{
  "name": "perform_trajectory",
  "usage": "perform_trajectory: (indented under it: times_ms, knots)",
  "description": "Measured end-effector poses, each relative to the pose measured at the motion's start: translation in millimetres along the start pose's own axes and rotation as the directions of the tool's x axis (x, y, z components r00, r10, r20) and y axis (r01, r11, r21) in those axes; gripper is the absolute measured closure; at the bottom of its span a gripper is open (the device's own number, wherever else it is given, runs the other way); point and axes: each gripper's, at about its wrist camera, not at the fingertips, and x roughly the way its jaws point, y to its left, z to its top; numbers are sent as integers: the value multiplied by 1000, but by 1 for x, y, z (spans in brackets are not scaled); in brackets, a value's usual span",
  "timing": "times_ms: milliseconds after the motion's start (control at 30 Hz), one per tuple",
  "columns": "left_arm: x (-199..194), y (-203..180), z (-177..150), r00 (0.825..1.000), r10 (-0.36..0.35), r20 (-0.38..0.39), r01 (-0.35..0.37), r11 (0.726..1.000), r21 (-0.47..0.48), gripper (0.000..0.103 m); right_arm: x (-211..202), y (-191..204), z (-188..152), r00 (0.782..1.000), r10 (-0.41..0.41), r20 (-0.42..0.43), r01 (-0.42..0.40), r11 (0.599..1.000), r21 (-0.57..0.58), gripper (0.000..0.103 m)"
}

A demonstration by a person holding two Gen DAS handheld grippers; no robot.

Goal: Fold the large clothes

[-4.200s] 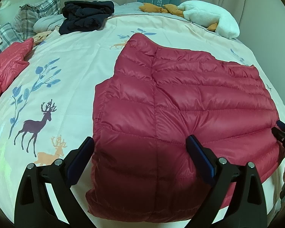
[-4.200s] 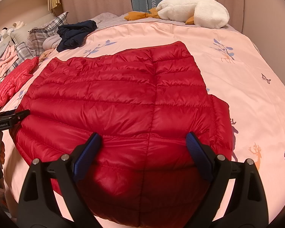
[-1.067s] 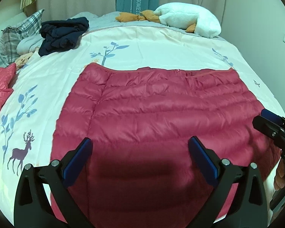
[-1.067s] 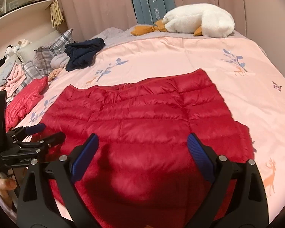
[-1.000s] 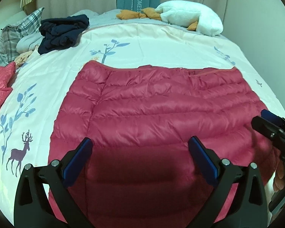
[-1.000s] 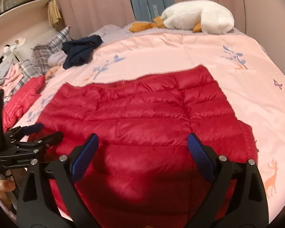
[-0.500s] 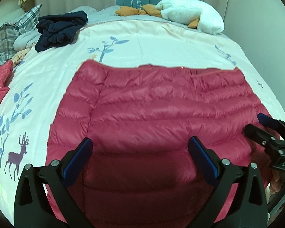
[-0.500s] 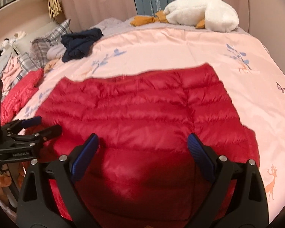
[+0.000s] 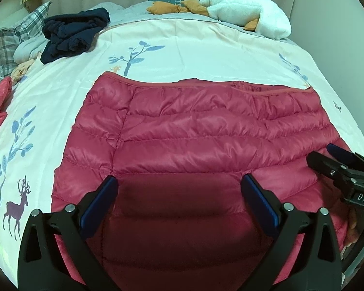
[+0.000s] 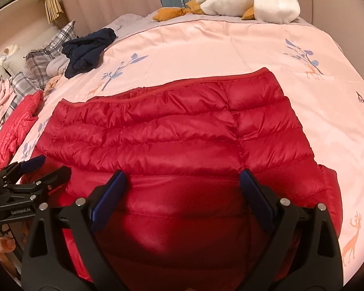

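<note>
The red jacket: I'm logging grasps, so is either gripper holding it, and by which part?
Nothing is held. The left gripper and right gripper both hang open above the red puffer jacket, which lies on the bed.

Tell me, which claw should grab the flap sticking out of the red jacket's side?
Probably the right claw: the flap sticks out on its side of the jacket. The left claw hovers over the opposite edge.

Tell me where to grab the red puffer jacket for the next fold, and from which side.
Grip the red jacket at its two near corners, one per tongs. Both the left tongs and the right tongs hang open above its near part, so come down from the near side. It lies flat with quilted seams running crosswise, so the near edge should probably fold over toward the far hem.
</note>
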Motion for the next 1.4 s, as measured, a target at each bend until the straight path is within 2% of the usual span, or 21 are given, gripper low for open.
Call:
perform_trajectory:
  times_ms: [200,300,467,600,767,1033,1267,1400]
  knots:
    - [-10,3,2,1000,2,27,-2,1000,-8,1,-13,-1,5,999,20,32,-20,1000,9,8]
    - [-12,9,4,999,16,40,-15,1000,-22,1,-16,-4,9,999,2,51,-2,1000,17,8]
    - [-7,15,6,999,21,27,-20,999,-48,1,-6,-17,11,999,-26,25,24,997,70,8]
    - [-3,11,4,999,37,21,-37,999,-20,1,2,-18,9,999,-49,3,49,998,49,7]
    - [0,14,5,1000,28,11,-28,999,-31,1,6,-19,8,999,-50,-7,50,997,52,7]
    - [-9,17,1,999,39,27,-38,999,-35,1,-5,-23,6,998,-54,18,53,997,64,8]
    - [-27,23,-10,996,59,63,-56,998,-40,1,-29,-22,0,992,-99,74,97,995,24,8]
    - [-25,29,-20,997,65,46,-64,997,-37,1,-27,-34,-8,990,-127,54,126,992,32,8]
